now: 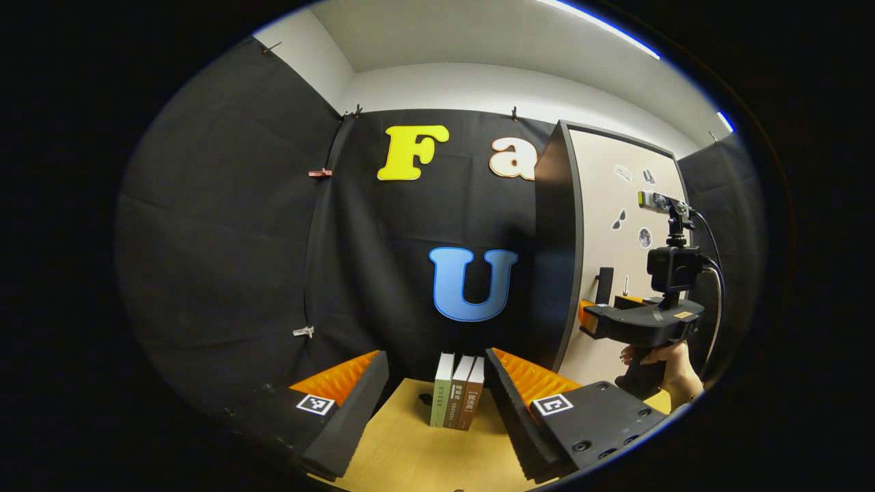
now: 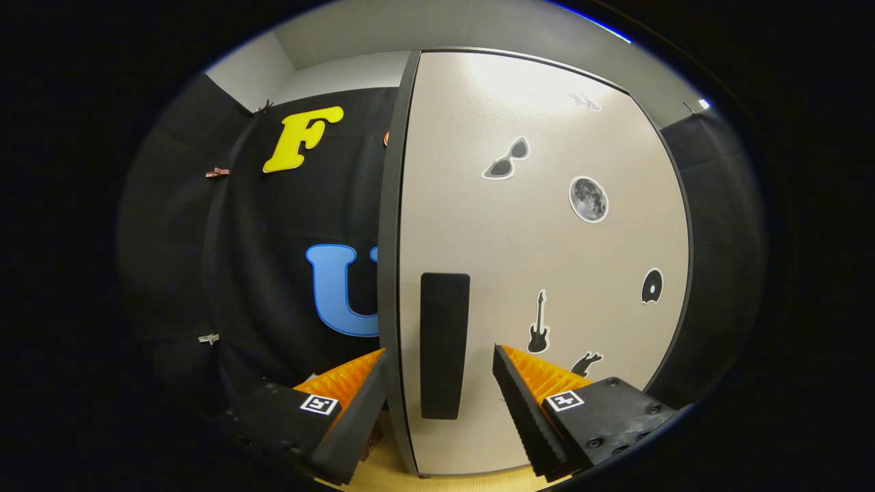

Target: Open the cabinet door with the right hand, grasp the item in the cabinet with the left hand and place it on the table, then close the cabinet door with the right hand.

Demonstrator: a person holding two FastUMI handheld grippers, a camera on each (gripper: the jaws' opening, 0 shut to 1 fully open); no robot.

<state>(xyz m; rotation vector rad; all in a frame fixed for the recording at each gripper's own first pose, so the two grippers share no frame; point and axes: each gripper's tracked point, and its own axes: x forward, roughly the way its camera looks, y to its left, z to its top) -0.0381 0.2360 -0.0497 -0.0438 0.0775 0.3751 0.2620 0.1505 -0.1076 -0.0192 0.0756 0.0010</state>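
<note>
Clips: three small clips on the black cloth wall [image 1: 225,225] to my left, pinning it up; two more at its top edge.
My left claw [image 1: 437,383]: fingers spread wide, ridged wedge pads facing each other, holding nothing; one square marker tag on each finger.
Books [image 1: 458,391]: three, upright, thin, spines toward me, pressed side by side on the pale wooden table [image 1: 403,451]; they stand between my left fingers but farther off, untouched.
Cabinet [image 1: 552,253]: one tall box, dark side panel, standing on the table right of the books.
Cabinet door [image 2: 547,273]: one, smooth matte beige with a dark frame, closed flush; several small flat stickers on it, among them sunglasses, moon, guitar.
Handle [image 2: 444,345]: one dark upright rectangular bar near the door's left edge.
My right claw [image 2: 441,389]: fingers spread, one either side of the handle, not pressing it that I can tell.
Hand [image 1: 673,369]: grips the right claw's body from below, in front of the door, seen from my left gripper view.
</note>
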